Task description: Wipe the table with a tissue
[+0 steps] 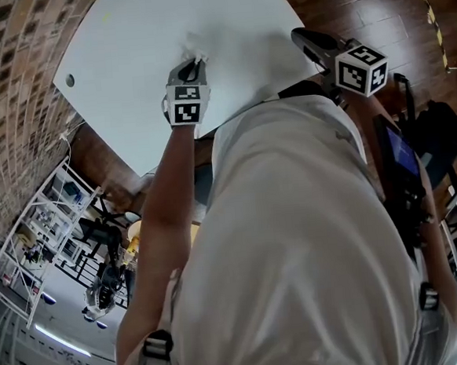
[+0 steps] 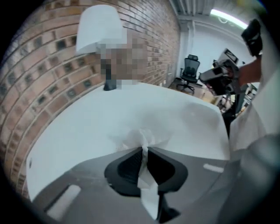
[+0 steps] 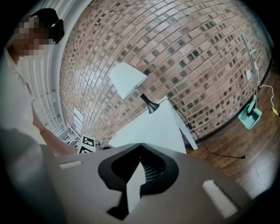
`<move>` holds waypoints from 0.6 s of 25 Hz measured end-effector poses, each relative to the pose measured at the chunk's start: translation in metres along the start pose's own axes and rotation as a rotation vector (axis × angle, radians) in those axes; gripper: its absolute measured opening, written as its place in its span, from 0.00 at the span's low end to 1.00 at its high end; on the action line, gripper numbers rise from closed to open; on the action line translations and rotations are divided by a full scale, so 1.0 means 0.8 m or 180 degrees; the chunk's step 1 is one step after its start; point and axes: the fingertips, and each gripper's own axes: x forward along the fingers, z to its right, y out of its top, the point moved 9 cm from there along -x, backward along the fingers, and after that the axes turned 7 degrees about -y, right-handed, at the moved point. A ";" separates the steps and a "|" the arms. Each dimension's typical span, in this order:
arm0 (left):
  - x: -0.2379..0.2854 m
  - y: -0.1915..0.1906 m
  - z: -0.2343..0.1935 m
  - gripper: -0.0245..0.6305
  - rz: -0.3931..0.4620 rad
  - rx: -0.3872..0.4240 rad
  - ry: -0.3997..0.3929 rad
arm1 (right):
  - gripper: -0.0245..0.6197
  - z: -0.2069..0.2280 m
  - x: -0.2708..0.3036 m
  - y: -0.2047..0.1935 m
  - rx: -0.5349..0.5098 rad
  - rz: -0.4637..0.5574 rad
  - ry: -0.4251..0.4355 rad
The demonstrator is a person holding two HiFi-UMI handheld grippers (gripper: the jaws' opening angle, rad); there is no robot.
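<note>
On the table (image 1: 144,62) — tissue (image 2: 141,139) lengthwise in left claw (image 2: 144,151), crumpled end down.

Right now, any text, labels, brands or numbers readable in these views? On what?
No readable text anywhere.
Left tool cube and right tool cube: black-and-white square patterns only, no letters.
Screen: too blurred to read.
Tissue and table: blank.
</note>
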 end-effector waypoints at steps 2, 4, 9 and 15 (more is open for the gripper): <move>-0.004 -0.003 -0.018 0.09 0.0012 -0.0201 0.0241 | 0.05 -0.003 0.000 -0.002 -0.0010 -0.0001 0.0011; 0.001 0.004 -0.012 0.08 0.0018 -0.0153 0.0259 | 0.05 -0.007 0.001 -0.004 -0.0015 0.0002 0.0008; 0.038 0.036 0.085 0.08 0.0124 0.0499 -0.0402 | 0.05 -0.012 -0.008 -0.011 -0.0008 0.0041 -0.0069; 0.031 0.015 0.136 0.08 -0.0012 0.0801 -0.0863 | 0.05 -0.032 -0.013 -0.022 -0.0058 0.0062 -0.0141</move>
